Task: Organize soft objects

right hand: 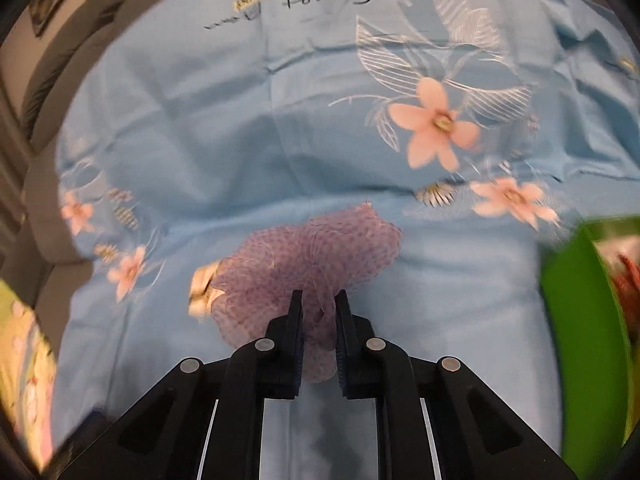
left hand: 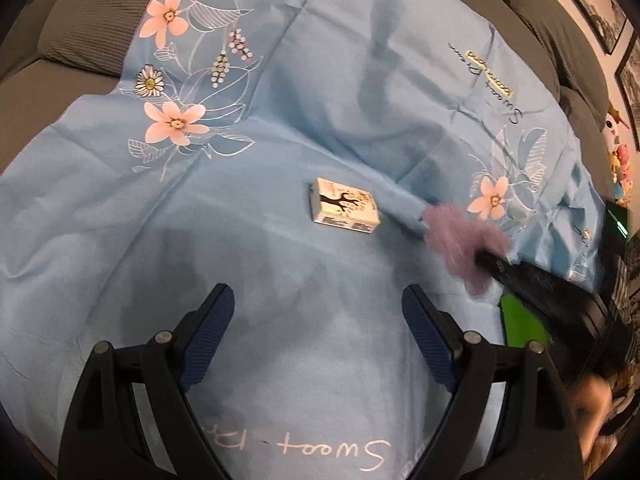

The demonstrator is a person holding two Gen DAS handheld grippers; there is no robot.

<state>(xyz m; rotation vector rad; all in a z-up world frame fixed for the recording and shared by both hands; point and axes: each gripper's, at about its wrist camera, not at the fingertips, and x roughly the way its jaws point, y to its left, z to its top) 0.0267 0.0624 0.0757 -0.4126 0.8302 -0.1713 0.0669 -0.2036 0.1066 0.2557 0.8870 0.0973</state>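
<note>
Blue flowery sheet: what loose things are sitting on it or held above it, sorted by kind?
Purple mesh puff, pinched in the right gripper: 1
Small printed box: 1
Green container at the sheet's edge: 1
Total: 3

light: soft, even | shadows: faint on blue cloth (left hand: 280, 280) | blur: right-wrist view smeared | edges: fisheye-bent, dark corners

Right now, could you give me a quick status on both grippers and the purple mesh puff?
Left gripper open, empty. Right gripper shut on purple mesh puff. Small box beside it. Green bin to the right.
</note>
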